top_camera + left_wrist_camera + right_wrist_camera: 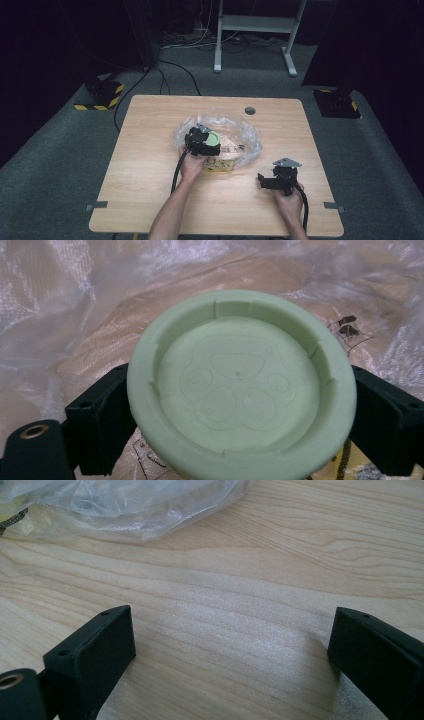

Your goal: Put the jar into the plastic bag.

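A round pale green lid (240,387) with a paw print embossed on its inner face sits clamped between the two black jaws of my left gripper (240,415). From above, that left gripper (201,141) holds the green lid (212,139) over a crumpled clear plastic bag (235,131) in the middle of the table. My right gripper (270,181) hovers low over bare wood near the table's right front, open with nothing between its jaws. In the right gripper view its jaws (232,655) stand wide apart, and the bag's edge (130,505) lies beyond them.
The wooden table (150,190) has a small round cable hole (250,110) near its far edge. A printed yellowish label or packet (220,164) lies under the bag's near side. Grey carpet, cables and a desk frame (255,30) lie beyond the table.
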Tool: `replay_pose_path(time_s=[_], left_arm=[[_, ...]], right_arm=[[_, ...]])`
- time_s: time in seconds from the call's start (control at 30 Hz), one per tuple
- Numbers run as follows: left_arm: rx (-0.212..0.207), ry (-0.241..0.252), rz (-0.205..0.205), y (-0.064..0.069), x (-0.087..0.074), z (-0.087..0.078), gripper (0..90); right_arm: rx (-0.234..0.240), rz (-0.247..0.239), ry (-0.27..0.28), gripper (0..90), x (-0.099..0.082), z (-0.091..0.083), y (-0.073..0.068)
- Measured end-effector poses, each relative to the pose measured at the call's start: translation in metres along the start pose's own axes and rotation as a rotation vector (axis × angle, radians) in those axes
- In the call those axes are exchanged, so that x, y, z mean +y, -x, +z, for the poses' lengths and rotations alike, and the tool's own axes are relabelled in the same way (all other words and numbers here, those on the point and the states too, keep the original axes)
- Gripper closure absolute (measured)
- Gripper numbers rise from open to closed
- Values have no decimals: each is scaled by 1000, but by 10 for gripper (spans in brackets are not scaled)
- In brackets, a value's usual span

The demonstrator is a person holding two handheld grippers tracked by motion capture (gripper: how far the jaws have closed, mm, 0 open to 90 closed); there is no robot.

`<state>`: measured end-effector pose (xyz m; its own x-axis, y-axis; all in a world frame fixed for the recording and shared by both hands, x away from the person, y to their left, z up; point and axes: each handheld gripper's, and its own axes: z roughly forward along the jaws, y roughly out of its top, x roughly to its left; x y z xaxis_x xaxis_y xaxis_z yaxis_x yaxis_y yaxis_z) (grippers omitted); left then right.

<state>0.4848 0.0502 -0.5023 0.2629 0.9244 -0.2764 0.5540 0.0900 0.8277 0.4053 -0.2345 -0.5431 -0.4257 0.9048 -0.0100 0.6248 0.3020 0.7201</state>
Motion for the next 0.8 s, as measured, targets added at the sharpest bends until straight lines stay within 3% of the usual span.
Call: replay_pose_path(time_s=[0.33,0.63,0.73,0.8], left_arm=[[-5,2,-17,-4,-5,-1,110],[1,11,-5,-3,-7,-2,109],[11,4,18,-2,-7,-4,104],[2,23,4,-2,-5,-6,94]], right_arm=[[0,0,0,46,0,0,0],[0,1,0,46,0,0,0],[0,0,0,46,0,0,0],[0,0,0,46,0,0,0]])
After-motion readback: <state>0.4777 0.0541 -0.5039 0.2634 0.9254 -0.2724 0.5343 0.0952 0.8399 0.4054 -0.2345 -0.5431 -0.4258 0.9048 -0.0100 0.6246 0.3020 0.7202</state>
